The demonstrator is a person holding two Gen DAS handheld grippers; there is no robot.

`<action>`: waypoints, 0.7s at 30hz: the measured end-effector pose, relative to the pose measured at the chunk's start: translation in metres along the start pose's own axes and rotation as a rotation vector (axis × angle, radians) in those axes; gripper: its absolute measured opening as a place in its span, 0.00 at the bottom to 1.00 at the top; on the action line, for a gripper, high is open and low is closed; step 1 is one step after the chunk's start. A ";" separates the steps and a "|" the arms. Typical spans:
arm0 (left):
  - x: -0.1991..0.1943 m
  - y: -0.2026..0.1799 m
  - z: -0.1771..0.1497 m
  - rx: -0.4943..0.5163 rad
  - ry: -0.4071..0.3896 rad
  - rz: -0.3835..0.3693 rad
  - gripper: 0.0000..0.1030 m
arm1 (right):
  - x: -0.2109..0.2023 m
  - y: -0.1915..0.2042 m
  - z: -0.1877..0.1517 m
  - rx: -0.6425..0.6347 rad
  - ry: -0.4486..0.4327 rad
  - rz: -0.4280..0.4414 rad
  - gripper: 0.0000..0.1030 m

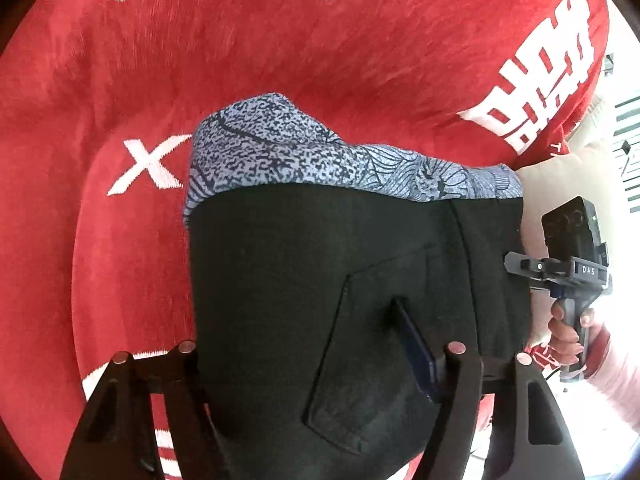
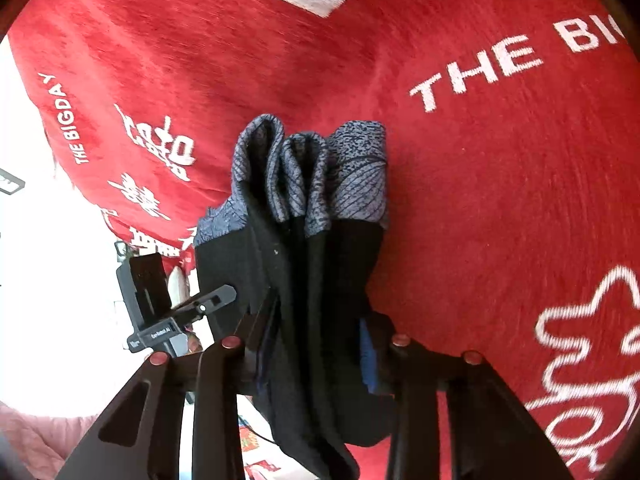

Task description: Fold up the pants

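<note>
The pants (image 1: 320, 280) are black with blue-grey patterned cuffs (image 1: 304, 152), and a back pocket faces the left wrist camera. My left gripper (image 1: 316, 364) is shut on the pants, with black cloth bunched between its fingers. My right gripper (image 2: 316, 356) is shut on the pants (image 2: 316, 280) as well, and they hang from it in several vertical folds with the patterned cuffs (image 2: 312, 172) at the far end. The pants are held up above a red blanket (image 1: 280, 48). The right gripper also shows in the left wrist view (image 1: 568, 264), and the left gripper in the right wrist view (image 2: 168, 312).
The red blanket (image 2: 500, 200) with white lettering covers the surface below. Its edge (image 2: 72, 168) runs along the left of the right wrist view, with bright floor beyond. A hand in a pink sleeve (image 1: 568, 332) holds the right gripper's handle.
</note>
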State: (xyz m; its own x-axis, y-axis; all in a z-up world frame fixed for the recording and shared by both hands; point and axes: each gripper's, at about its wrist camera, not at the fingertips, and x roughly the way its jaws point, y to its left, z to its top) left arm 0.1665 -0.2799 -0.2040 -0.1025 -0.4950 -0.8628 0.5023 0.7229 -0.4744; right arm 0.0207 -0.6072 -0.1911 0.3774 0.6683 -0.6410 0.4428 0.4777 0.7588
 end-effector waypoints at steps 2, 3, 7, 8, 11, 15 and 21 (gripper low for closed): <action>-0.005 -0.004 -0.002 0.000 -0.003 -0.007 0.70 | -0.003 0.004 -0.003 0.006 -0.002 0.010 0.36; -0.009 -0.005 -0.004 -0.004 -0.005 -0.014 0.70 | -0.004 0.007 -0.006 0.003 0.003 0.010 0.36; -0.022 -0.013 -0.014 0.000 -0.011 -0.022 0.70 | -0.007 0.016 -0.017 -0.001 0.015 0.007 0.36; -0.027 -0.015 -0.018 0.001 -0.013 -0.022 0.70 | -0.009 0.018 -0.022 0.002 0.014 0.010 0.36; -0.042 -0.020 -0.031 -0.003 -0.019 -0.027 0.70 | -0.016 0.026 -0.036 0.005 0.014 0.016 0.36; -0.056 -0.023 -0.056 -0.011 -0.012 -0.015 0.70 | -0.021 0.036 -0.061 0.002 0.024 0.016 0.36; -0.043 -0.012 -0.097 -0.065 0.037 0.010 0.70 | -0.010 0.024 -0.099 0.039 0.052 -0.011 0.36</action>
State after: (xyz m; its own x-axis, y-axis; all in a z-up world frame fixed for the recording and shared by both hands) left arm 0.0816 -0.2208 -0.1780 -0.1302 -0.4703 -0.8729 0.4467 0.7582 -0.4751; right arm -0.0526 -0.5459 -0.1553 0.3296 0.6924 -0.6418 0.4786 0.4635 0.7458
